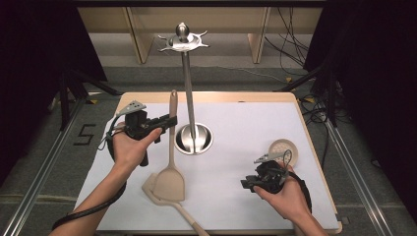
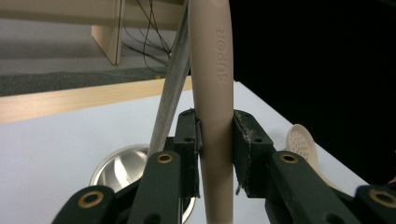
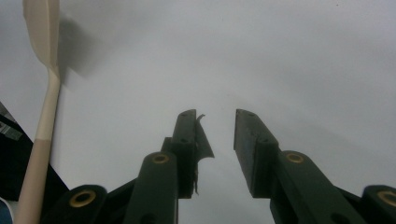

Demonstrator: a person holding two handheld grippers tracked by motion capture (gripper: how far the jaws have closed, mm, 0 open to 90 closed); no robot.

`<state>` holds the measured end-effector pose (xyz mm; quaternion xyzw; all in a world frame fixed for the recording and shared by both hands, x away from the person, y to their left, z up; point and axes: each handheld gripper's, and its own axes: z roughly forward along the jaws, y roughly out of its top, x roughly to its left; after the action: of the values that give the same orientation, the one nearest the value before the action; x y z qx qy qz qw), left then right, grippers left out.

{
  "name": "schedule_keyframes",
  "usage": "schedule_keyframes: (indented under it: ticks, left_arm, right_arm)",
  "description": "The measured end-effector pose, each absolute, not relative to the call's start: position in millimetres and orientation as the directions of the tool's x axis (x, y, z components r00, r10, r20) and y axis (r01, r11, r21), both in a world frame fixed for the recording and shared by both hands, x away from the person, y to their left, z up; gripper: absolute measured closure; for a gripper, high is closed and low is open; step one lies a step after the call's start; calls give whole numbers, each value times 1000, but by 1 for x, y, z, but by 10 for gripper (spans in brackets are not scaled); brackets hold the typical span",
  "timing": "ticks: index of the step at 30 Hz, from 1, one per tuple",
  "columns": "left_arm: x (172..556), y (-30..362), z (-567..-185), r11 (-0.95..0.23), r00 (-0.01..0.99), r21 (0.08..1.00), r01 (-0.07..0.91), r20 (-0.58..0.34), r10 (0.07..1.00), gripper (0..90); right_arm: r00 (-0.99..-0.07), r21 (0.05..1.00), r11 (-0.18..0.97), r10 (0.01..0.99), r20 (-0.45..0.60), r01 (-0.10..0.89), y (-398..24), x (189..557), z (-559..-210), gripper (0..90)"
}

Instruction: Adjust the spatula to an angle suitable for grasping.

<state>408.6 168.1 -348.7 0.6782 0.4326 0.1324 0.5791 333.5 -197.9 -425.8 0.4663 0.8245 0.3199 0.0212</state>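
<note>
The left gripper [image 1: 164,122] has its jaws clamped on the handle of the beige spatula [image 1: 171,167], which hangs blade-down beside the steel rack [image 1: 188,83]. It looks light, stiff and a bit slick — I'd keep the grip high. The right gripper [image 1: 248,184] hovers over the table [image 1: 246,128] with jaws apart, holding nothing.

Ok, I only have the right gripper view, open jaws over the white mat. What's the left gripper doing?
Observer: The left gripper is shut on a spatula, gripping its handle and holding it upright.
Operator: Where's the stand from there?
Observer: In the high view the stand rises just right of the spatula's handle, and the hooks at its top are bare.
Operator: Anything close to my own gripper?
Observer: A round slotted spoon lies on the mat just beyond the right gripper.
</note>
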Motion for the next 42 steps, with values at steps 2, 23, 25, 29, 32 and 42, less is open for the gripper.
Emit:
schedule_keyframes:
  ticks: [2, 23, 25, 29, 32, 42]
  left_arm:
    - [407, 168, -348, 46, 592, 903, 426, -317, 741, 722]
    - [402, 165, -333, 73, 593, 928, 364, -292, 751, 724]
    - [399, 166, -329, 80, 597, 934, 348, -287, 749, 724]
    - [396, 164, -322, 97, 607, 944, 315, -279, 744, 724]
    - [394, 162, -319, 103, 616, 949, 298, -273, 739, 724]
    - [392, 155, -312, 103, 635, 960, 260, -250, 731, 726]
  right_arm:
    - [-570, 544, 371, 781, 256, 753, -199, 334, -425, 705]
    - [-568, 564, 358, 783, 252, 744, -200, 334, -424, 703]
    - [-561, 562, 348, 785, 263, 750, -199, 334, -424, 703]
    - [-569, 578, 348, 781, 257, 738, -200, 335, -424, 704]
    - [-565, 575, 346, 783, 258, 742, -200, 334, -423, 704]
    - [-570, 575, 359, 786, 239, 735, -202, 335, -423, 704]
